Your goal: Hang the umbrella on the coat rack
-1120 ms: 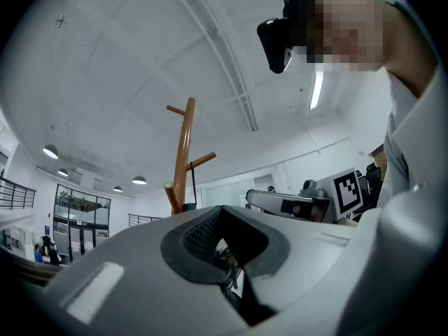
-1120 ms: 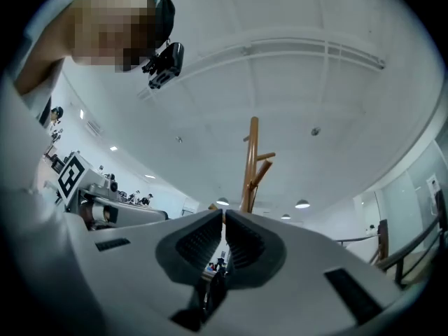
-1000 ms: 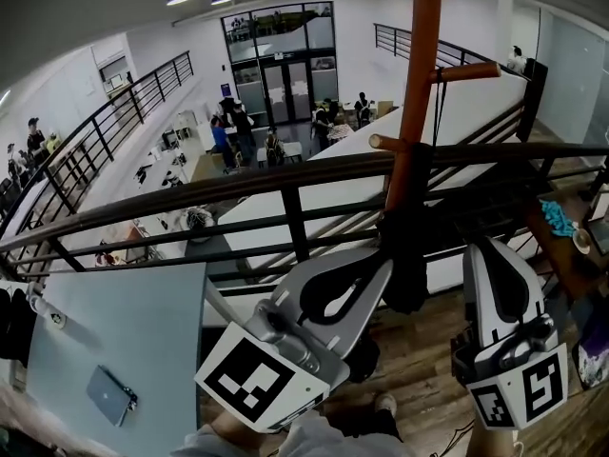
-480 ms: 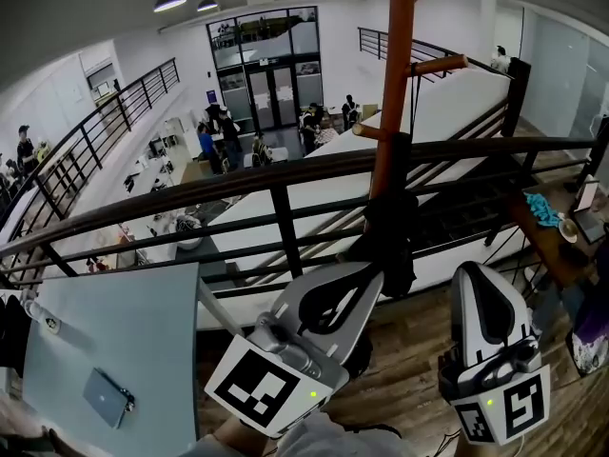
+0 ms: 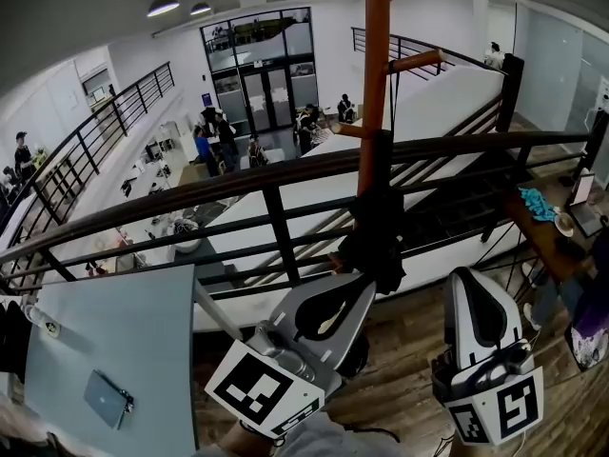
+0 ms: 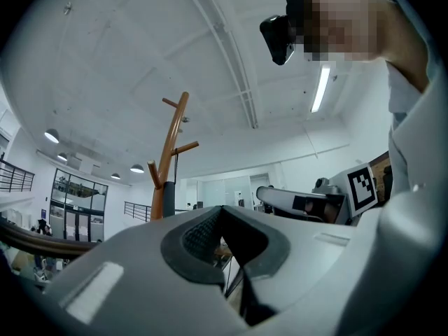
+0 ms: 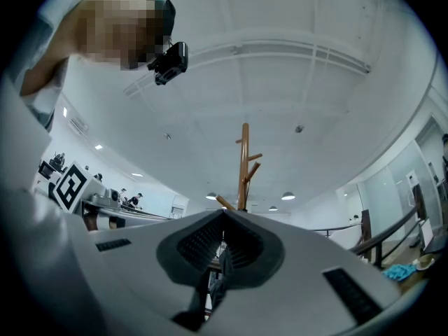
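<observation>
A phone (image 5: 107,397) lies on the tabletop (image 5: 143,331) left of the left tongs (image 5: 362,279); a railing (image 5: 284,236) runs beyond them.

Orange-brown coat rack (image 5: 375,84), black umbrella (image 5: 377,241) — left gripper (image 5: 362,284) and right gripper (image 5: 468,276) pale grey with black-and-white square markers.

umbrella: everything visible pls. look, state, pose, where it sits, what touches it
The umbrella is black and folded into a slim bundle, fabric by the look, bunched and looser at its lower end. It hangs upright by a thin dark cord looped over an upper peg of the wooden coat rack, with its body against the pole. The left tongs and right tongs are below it, both shut and empty; neither holds it.
</observation>
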`<move>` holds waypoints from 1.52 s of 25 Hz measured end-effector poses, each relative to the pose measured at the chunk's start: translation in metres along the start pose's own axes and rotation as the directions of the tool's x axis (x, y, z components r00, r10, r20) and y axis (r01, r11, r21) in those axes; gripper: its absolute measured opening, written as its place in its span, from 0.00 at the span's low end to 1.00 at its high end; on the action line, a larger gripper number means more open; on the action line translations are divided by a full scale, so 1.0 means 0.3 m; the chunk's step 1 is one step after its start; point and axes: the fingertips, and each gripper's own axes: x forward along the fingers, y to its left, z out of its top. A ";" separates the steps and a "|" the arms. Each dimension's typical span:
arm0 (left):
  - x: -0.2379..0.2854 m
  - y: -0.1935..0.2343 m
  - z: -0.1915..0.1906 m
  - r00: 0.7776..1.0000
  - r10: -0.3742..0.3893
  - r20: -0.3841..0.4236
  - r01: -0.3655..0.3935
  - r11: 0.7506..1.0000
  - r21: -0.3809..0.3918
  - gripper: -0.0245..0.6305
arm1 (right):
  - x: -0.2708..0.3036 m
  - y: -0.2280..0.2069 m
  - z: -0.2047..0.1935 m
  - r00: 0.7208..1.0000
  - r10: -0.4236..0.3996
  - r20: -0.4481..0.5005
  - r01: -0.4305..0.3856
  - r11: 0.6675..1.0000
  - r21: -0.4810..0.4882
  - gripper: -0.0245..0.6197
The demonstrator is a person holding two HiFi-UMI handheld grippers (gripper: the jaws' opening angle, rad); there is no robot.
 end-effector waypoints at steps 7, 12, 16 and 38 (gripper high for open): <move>-0.009 0.003 -0.020 0.998 0.026 -0.050 -0.025 0.999 0.027 0.04 | 0.011 0.018 -0.005 1.000 0.015 0.000 -0.015 1.000 0.005 0.04; -0.020 0.019 -0.033 0.998 0.029 -0.060 -0.028 0.999 0.020 0.04 | 0.027 0.029 -0.020 1.000 0.023 0.001 -0.023 1.000 0.013 0.04; -0.031 0.030 -0.033 0.997 0.034 -0.065 -0.032 0.999 0.024 0.04 | 0.036 0.046 -0.018 1.000 0.028 -0.002 -0.028 1.000 -0.003 0.04; -0.144 0.076 -0.009 0.999 0.035 -0.029 -0.035 0.999 -0.008 0.04 | 0.061 0.142 -0.055 0.999 0.025 -0.036 -0.024 0.999 0.028 0.04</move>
